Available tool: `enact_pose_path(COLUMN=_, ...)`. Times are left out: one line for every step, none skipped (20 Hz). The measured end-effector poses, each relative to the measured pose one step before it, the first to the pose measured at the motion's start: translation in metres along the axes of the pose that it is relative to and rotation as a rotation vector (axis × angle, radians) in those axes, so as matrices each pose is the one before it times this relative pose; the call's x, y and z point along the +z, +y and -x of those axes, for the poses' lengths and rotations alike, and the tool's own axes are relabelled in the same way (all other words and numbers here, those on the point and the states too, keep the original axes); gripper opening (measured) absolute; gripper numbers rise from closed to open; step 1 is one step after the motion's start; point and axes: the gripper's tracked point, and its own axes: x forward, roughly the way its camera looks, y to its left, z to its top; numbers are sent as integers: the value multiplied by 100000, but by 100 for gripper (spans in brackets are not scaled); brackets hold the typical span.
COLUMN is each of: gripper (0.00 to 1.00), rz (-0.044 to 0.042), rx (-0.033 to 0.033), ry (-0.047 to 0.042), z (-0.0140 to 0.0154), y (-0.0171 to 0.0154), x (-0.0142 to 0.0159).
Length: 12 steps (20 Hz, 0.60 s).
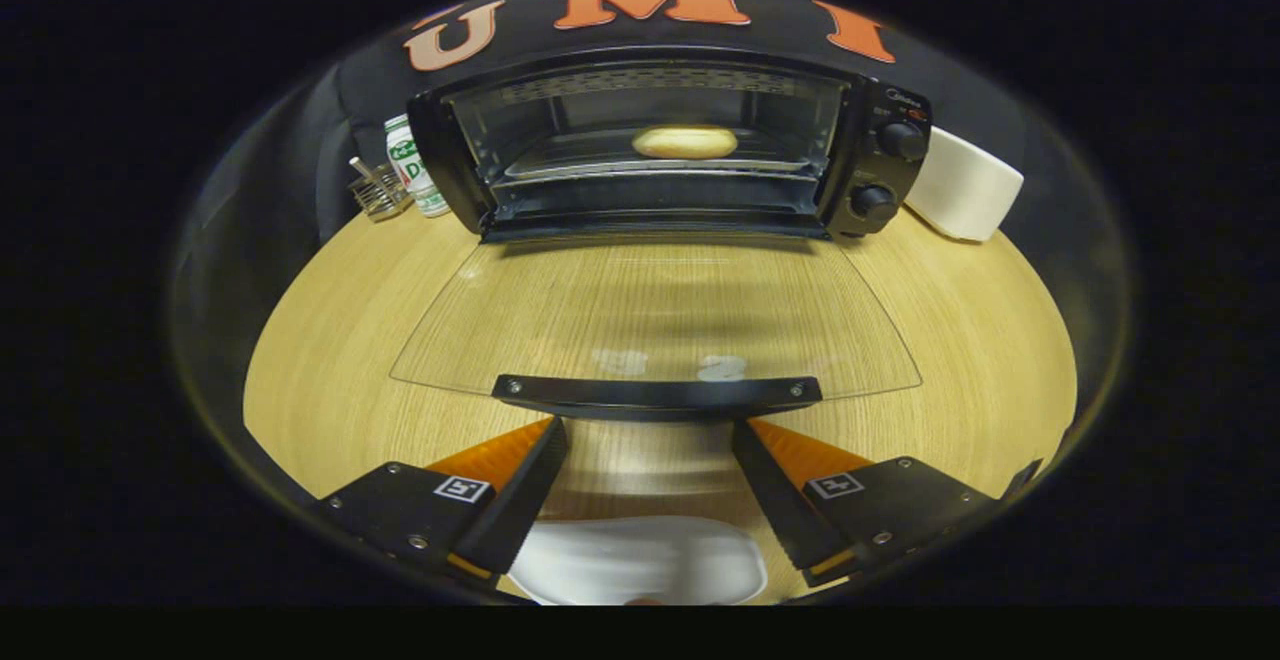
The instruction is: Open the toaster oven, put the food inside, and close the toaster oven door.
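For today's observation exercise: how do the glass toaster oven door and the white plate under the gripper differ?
The clear glass oven door lies folded open just ahead of the open gripper; the glossy white plate lies beneath its fingers. The door is see-through, with a black handle; the plate is opaque and bare. Both lie flat over the wooden table.

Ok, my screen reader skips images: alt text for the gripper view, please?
A toaster oven sits open with a bread roll inside. Its glass door lies flat toward the open gripper, whose jaws flank the door handle.
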Motion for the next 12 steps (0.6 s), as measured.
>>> enact_pose_path(gripper=99, rz=-1263, rx=1089, ry=-122, z=177, y=74, x=224)
enact_pose_path(gripper=99, rz=211, rx=831, ry=-622, z=337, y=-53, x=235)
enact_pose_path(gripper=100, rz=1031, rx=357, ry=-1418, z=443, y=-46, x=468)
enact_pose_path(gripper=99, rz=666, rx=138, ry=-1566, z=554, y=25, x=473)
enact_pose_path(gripper=100, rz=215, rx=229, ry=-1878, z=400, y=74, x=589)
enact_pose_path(gripper=100, rz=72, rx=375, ry=-1925, z=556, y=-57, x=634)
enact_pose_path(gripper=100, rz=254, rx=435, ry=-2143, z=434, y=83, x=792)
enact_pose_path(gripper=100, rz=1257, rx=66, ry=-2344, z=369, y=20, x=983)
enact_pose_path(gripper=100, rz=2047, rx=-884, ry=-3216, z=159, y=-320, x=1212)
enact_pose_path(gripper=100, rz=2220, rx=-972, ry=-3550, z=175, y=-280, x=1557)
enact_pose_path(gripper=100, rz=2180, rx=-674, ry=-3214, z=-89, y=-97, x=1635)
enact_pose_path(gripper=100, rz=2320, rx=-206, ry=-2699, z=-225, y=67, x=1506)
